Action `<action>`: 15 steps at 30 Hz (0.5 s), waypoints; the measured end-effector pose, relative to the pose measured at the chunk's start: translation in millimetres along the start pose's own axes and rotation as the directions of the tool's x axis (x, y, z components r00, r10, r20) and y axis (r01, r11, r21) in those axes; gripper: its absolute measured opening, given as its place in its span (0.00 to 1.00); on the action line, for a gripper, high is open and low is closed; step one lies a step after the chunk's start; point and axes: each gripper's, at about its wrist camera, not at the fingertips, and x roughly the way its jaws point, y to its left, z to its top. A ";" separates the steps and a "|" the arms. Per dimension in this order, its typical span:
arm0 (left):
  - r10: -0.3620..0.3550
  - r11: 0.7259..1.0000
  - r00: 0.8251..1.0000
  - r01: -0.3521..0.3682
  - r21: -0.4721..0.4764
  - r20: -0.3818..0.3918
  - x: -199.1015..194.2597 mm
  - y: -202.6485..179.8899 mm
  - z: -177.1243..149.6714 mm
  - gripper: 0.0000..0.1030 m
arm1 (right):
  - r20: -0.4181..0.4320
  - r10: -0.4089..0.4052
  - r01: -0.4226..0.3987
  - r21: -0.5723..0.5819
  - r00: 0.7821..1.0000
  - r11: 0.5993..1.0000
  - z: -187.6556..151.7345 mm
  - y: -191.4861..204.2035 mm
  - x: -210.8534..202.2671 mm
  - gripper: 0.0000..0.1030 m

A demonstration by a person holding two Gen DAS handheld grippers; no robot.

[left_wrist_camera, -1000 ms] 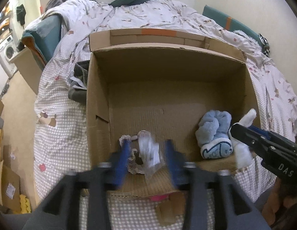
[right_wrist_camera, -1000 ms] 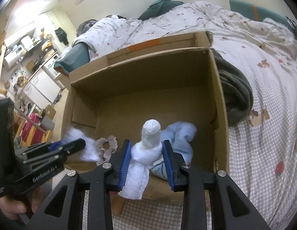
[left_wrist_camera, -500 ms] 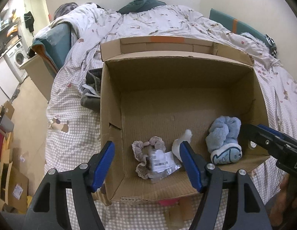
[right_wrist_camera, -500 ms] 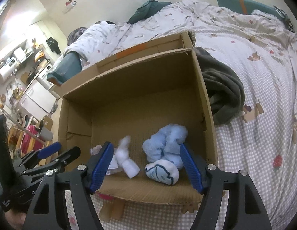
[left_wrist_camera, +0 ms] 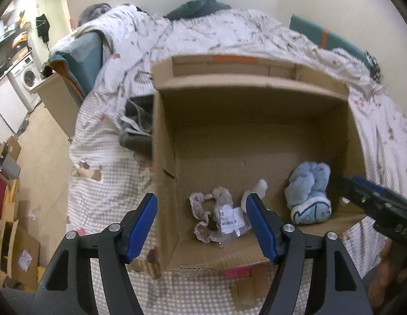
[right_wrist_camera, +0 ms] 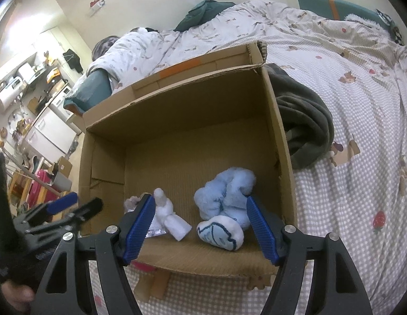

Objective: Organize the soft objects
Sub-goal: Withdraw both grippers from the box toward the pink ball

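On the bed (right_wrist_camera: 361, 99), a cardboard box (left_wrist_camera: 161, 157) (right_wrist_camera: 279, 131) stands open at the top, and all the soft things lie along its near wall. At the left end lies a grey-pink frilly scrunchie (left_wrist_camera: 203, 210), with a clear plastic packet bearing a white label (left_wrist_camera: 229, 218) resting on it. Just to the right of these lies a rolled white cloth (right_wrist_camera: 171, 218) (left_wrist_camera: 258, 189), tilted, its narrow end pointing up and away. Further right, apart from the roll, sits a fluffy blue slipper (right_wrist_camera: 224, 202) (left_wrist_camera: 308, 191), its white sole with blue lines turned toward the cameras. The left gripper (left_wrist_camera: 203, 225) hovers over the box's near left corner, its jaws spread wide and holding nothing. The right gripper (right_wrist_camera: 200, 225) hangs over the near right part of the box, its jaws likewise wide apart and empty, with the white roll and the slipper showing between them. A dark grey blanket (right_wrist_camera: 305, 120) lies bunched on the bed against the box's right wall.
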 end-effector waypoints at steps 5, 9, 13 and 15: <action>0.024 0.998 0.999 -0.022 -0.052 0.045 -21.2 21.3 -0.3 0.65 | 0.003 0.000 0.000 0.019 1.000 1.000 -4.3 -4.5 -5.5 0.74; 0.030 0.994 0.999 -0.029 -0.105 0.013 -23.3 37.3 -11.3 0.65 | 0.014 0.000 -0.001 0.009 1.000 1.000 -8.4 -0.8 -15.1 0.74; 0.024 0.987 1.000 -0.024 -0.158 0.000 -27.8 49.5 -22.1 0.65 | 0.030 0.002 -0.001 -0.019 1.000 1.000 -15.9 6.2 -27.8 0.74; 0.034 0.986 0.999 -0.033 -0.164 -0.001 -32.1 50.4 -28.7 0.65 | 0.033 0.010 -0.009 -0.014 0.999 1.000 -21.7 7.3 -33.1 0.74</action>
